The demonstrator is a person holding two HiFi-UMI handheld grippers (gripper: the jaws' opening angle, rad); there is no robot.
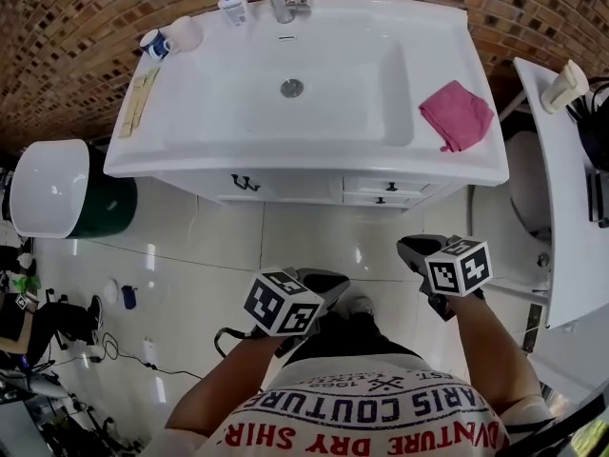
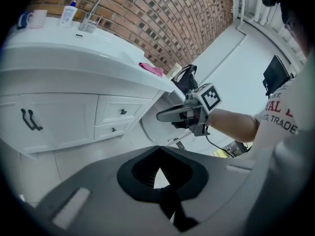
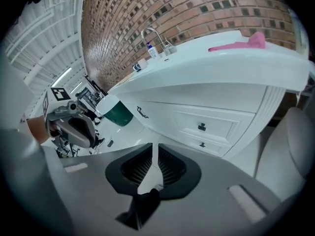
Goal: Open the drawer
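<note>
The left gripper (image 2: pixel 157 150) has its jaws shut tip to tip and holds nothing. The right gripper (image 3: pixel 155 151) shows a narrow slit between its jaws, also holding nothing. The white, dark-knobbed drawer (image 3: pixel 202 127) sits closed at the right end of the white vanity cabinet (image 3: pixel 162 113), well apart from both.

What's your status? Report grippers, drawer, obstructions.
Left gripper jaws shut, empty. Right gripper jaws slightly apart, empty. Top drawer and lower drawer closed, untouched. Nothing between them and the grippers.
</note>
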